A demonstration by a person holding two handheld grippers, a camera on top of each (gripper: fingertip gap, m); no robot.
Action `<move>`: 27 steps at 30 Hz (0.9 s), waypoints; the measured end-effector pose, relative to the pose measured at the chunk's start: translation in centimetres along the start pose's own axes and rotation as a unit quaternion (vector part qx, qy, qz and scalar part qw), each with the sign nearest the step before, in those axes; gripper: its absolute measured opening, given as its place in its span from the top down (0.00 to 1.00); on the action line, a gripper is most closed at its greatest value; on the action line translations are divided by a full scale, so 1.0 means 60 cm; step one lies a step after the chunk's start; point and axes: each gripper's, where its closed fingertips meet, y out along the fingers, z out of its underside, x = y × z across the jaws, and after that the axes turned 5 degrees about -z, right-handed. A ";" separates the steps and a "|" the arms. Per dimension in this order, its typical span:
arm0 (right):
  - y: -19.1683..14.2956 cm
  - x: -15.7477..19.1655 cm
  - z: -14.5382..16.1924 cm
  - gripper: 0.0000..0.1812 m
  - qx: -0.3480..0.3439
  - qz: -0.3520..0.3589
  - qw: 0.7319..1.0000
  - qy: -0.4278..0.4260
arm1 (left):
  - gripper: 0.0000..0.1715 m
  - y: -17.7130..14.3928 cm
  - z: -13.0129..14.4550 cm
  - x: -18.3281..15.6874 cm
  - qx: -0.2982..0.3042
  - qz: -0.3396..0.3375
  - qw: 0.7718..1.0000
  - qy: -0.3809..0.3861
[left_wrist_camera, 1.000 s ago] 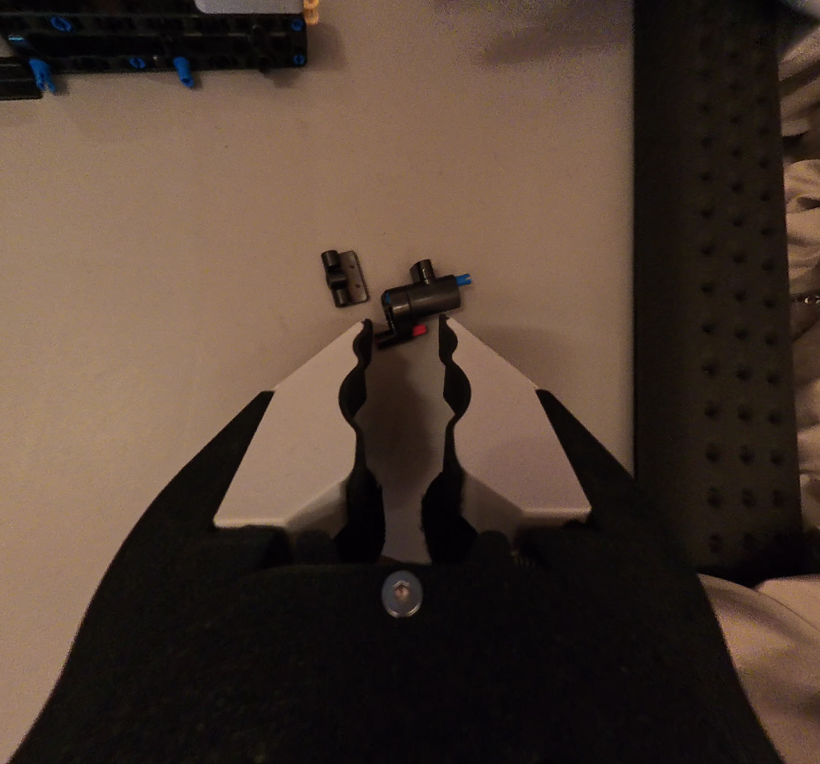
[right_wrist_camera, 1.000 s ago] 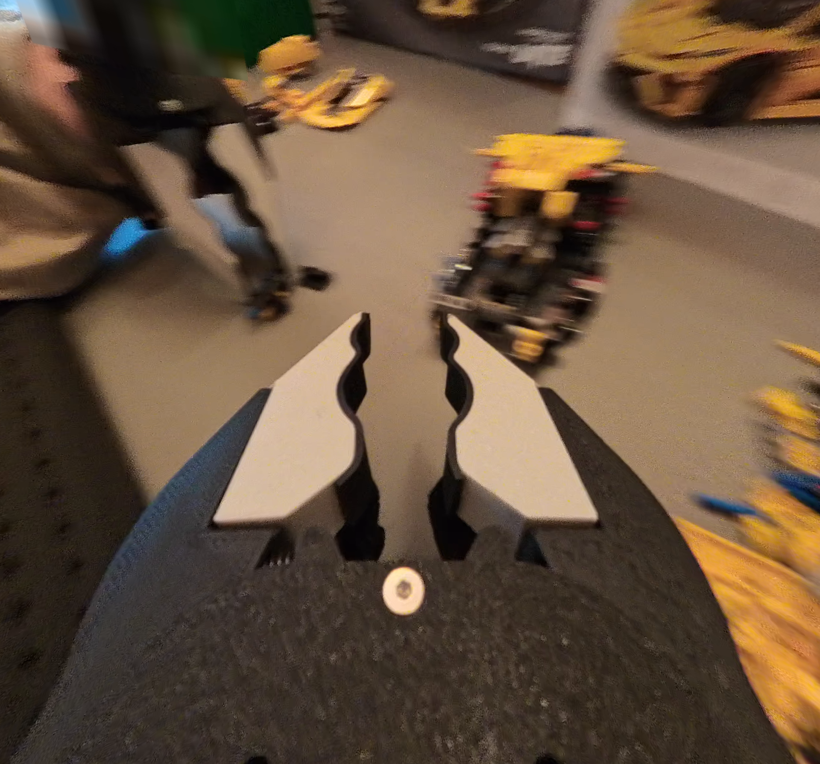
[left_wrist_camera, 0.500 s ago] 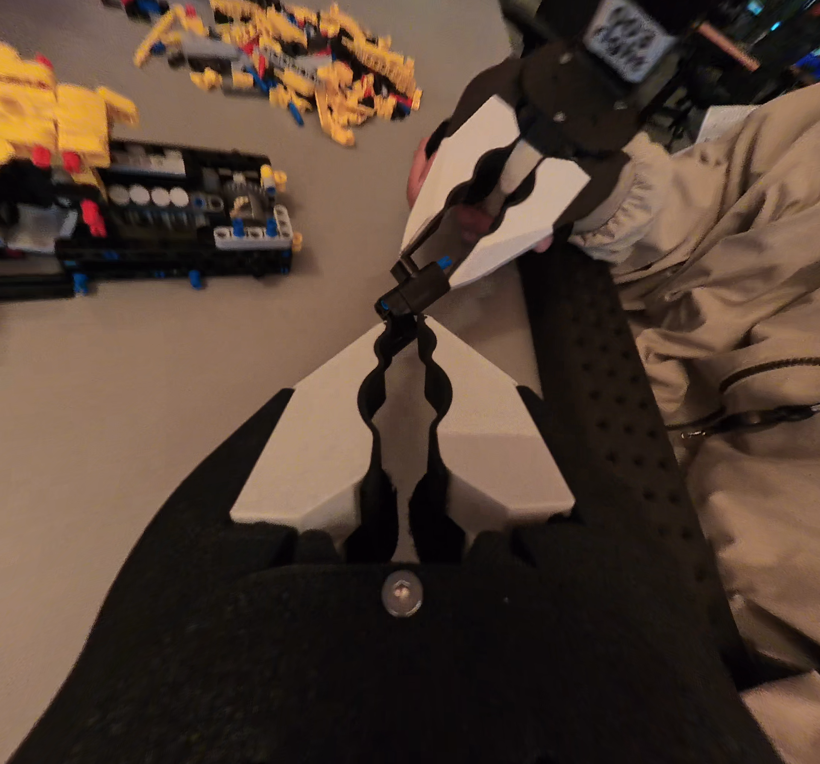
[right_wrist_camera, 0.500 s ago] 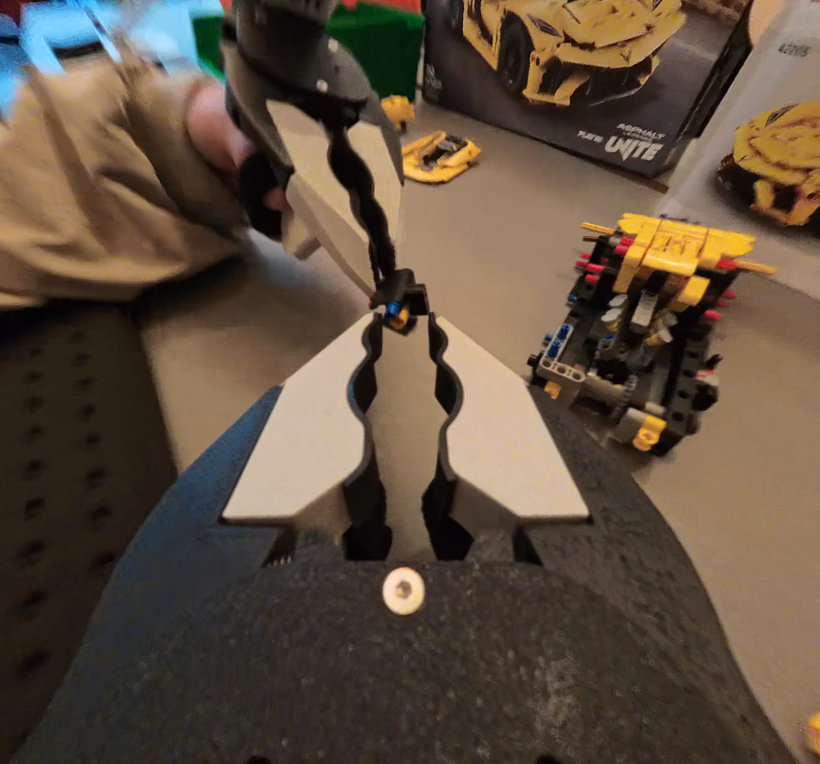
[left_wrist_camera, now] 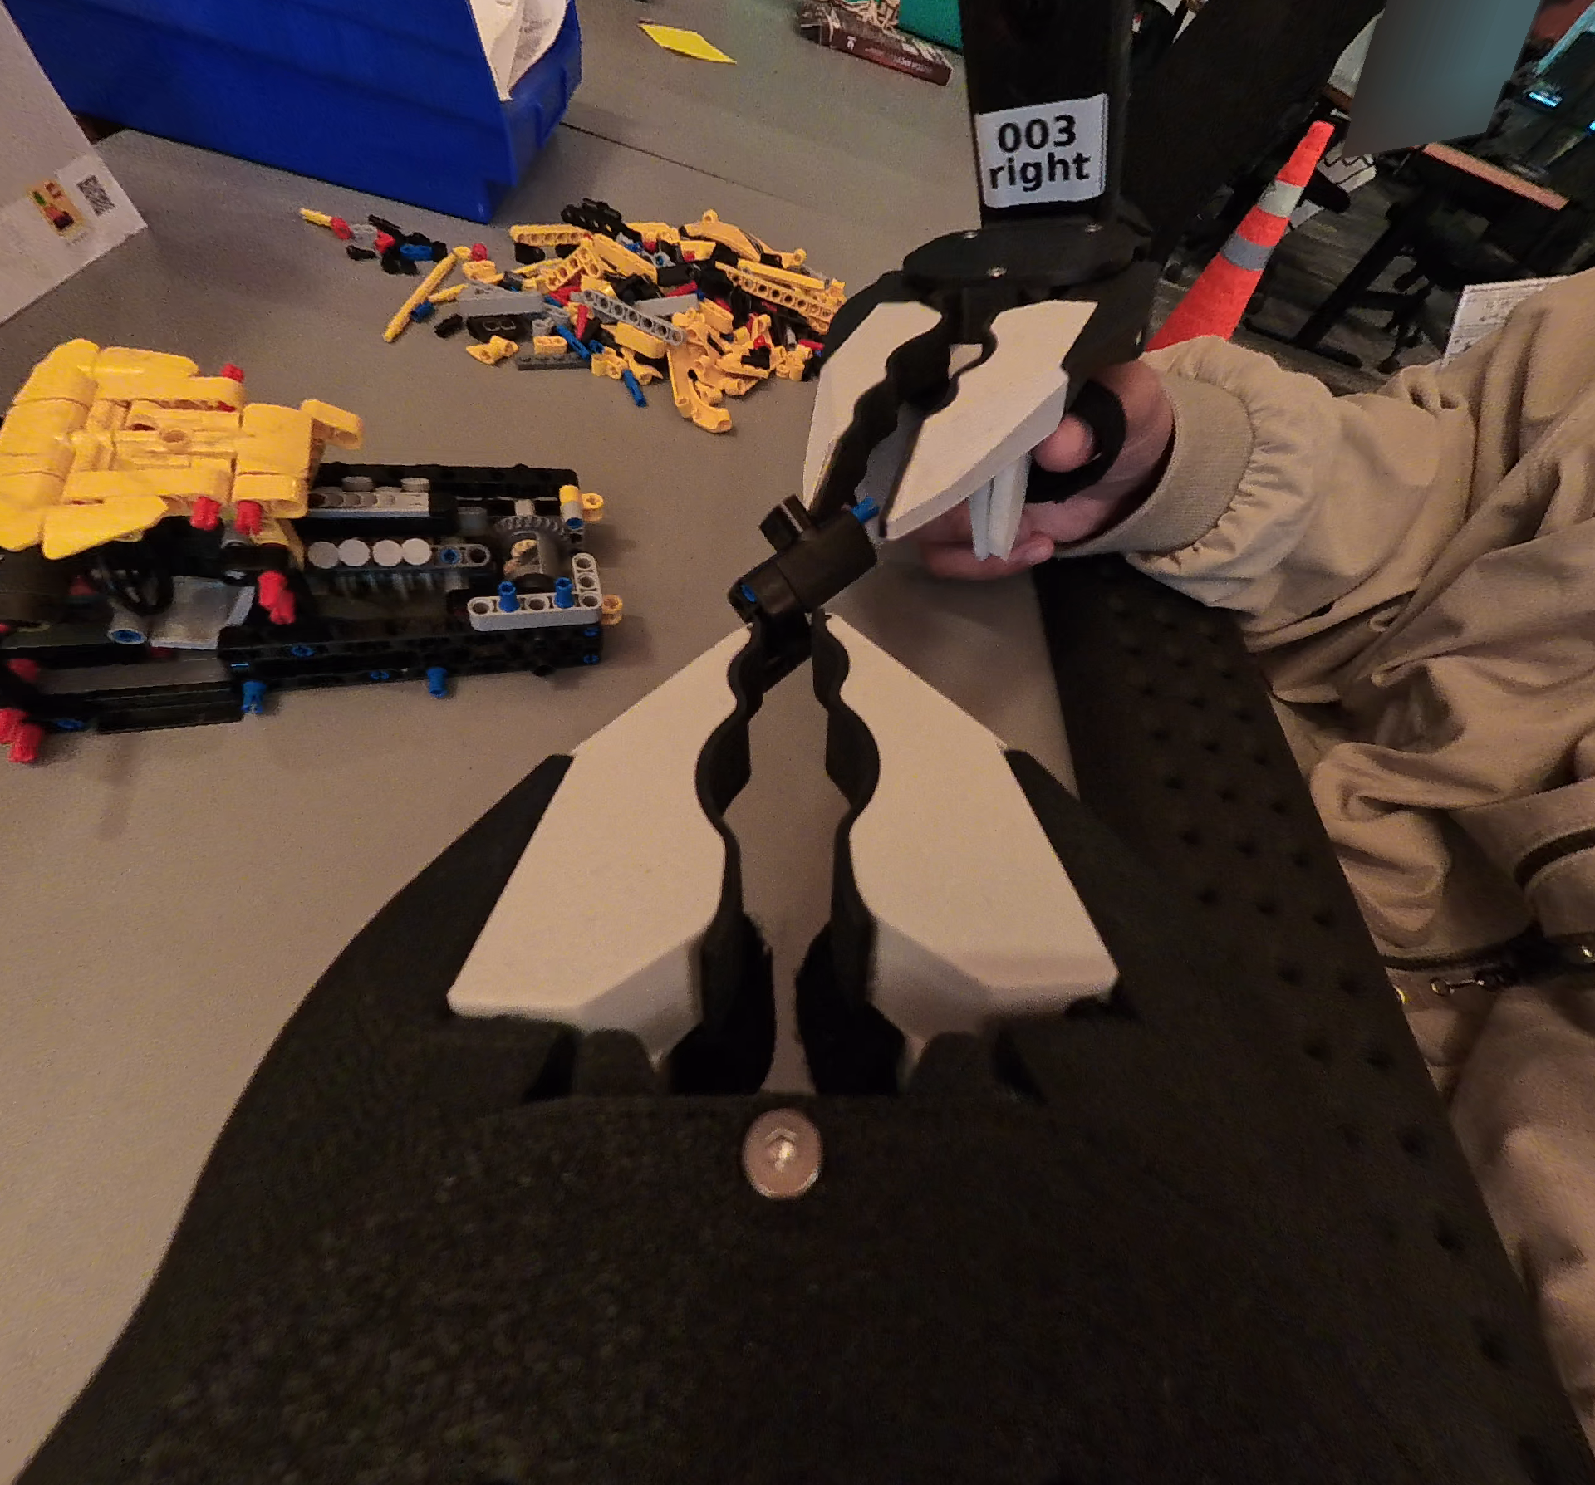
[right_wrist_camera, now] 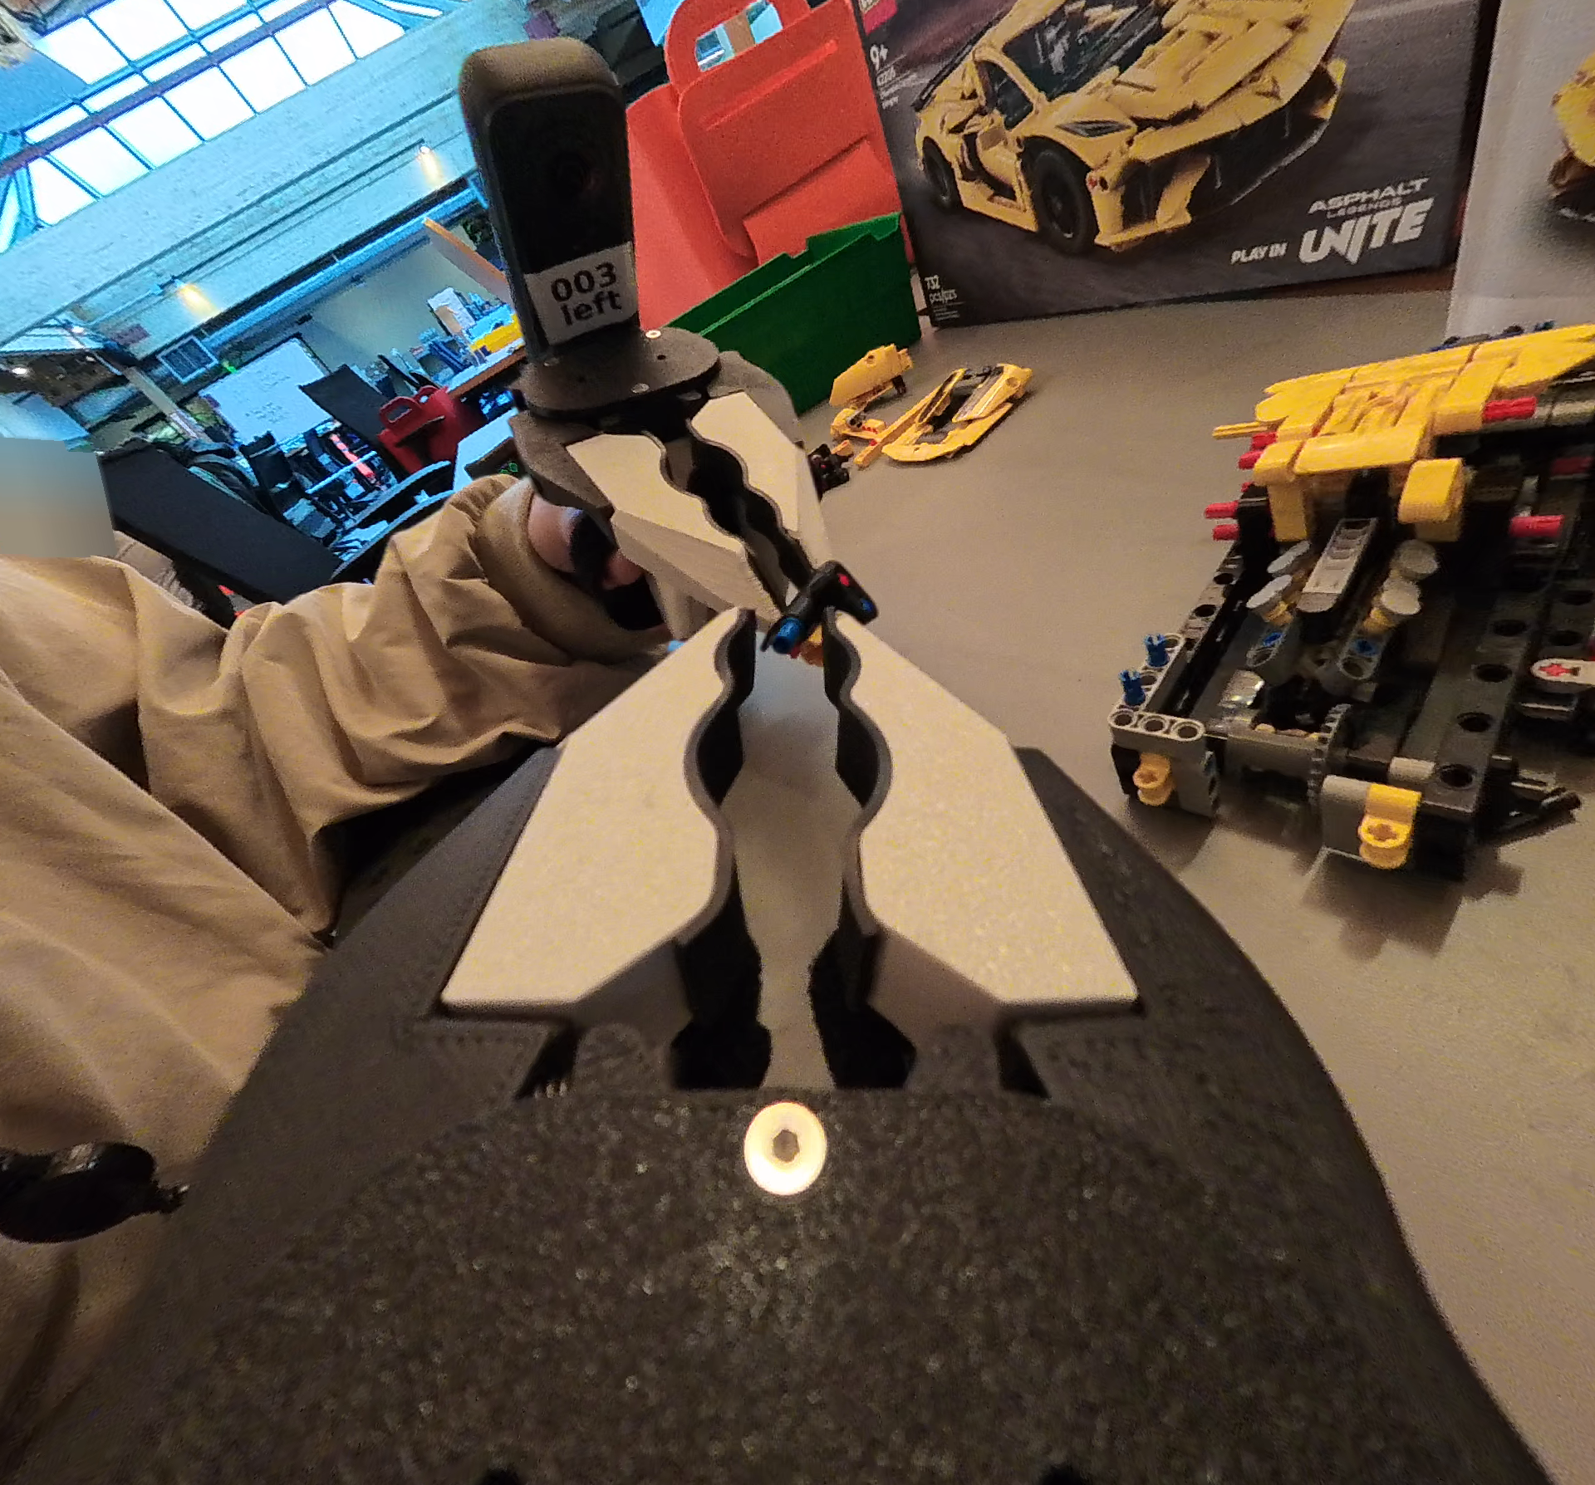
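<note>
**A:** Up off the grey tabletop (left_wrist_camera: 259, 883), the left gripper (left_wrist_camera: 781, 641) is pinched on the lower end of a small black plastic connector piece with blue pins (left_wrist_camera: 807, 568), long axis running 7 to 1 o'clock

**B:** yep, and the right gripper (left_wrist_camera: 850, 516) is clamped on its upper end from 1 o'clock, tips nearly meeting. The actual contact is hidden though, and the connector's a tiny sliver in the right wrist view

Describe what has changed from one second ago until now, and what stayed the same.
The left gripper, then open over the small black connector piece lying on the table, has closed on it and lifted it. The right gripper came in from the other side and now touches the same piece. The half-built yellow and black car stayed where it was.
</note>
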 end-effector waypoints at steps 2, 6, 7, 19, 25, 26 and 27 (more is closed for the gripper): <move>0.000 -0.004 0.003 0.95 0.005 0.008 1.000 -0.004 | 0.94 0.001 0.003 0.001 0.004 0.000 1.000 -0.002; 0.000 -0.010 0.007 0.96 0.014 0.019 1.000 -0.003 | 0.94 0.004 0.007 0.005 0.008 -0.003 1.000 -0.011; -0.001 -0.009 0.005 0.96 0.013 0.017 1.000 -0.003 | 0.94 0.004 0.005 0.003 0.002 0.005 1.000 -0.025; 0.004 0.063 -0.008 0.96 0.003 -0.033 0.985 -0.169 | 0.79 -0.007 -0.030 -0.071 -0.054 0.206 0.964 -0.157; -0.002 0.063 -0.013 0.97 -0.005 -0.048 0.989 -0.142 | 0.90 -0.006 -0.029 -0.081 -0.053 0.212 0.966 -0.140; -0.002 0.066 -0.010 0.97 -0.001 -0.056 0.989 -0.136 | 0.90 -0.009 -0.034 -0.081 -0.059 0.214 0.965 -0.142; -0.002 0.066 -0.010 0.97 -0.001 -0.058 0.989 -0.133 | 0.90 -0.010 -0.034 -0.080 -0.059 0.211 0.965 -0.141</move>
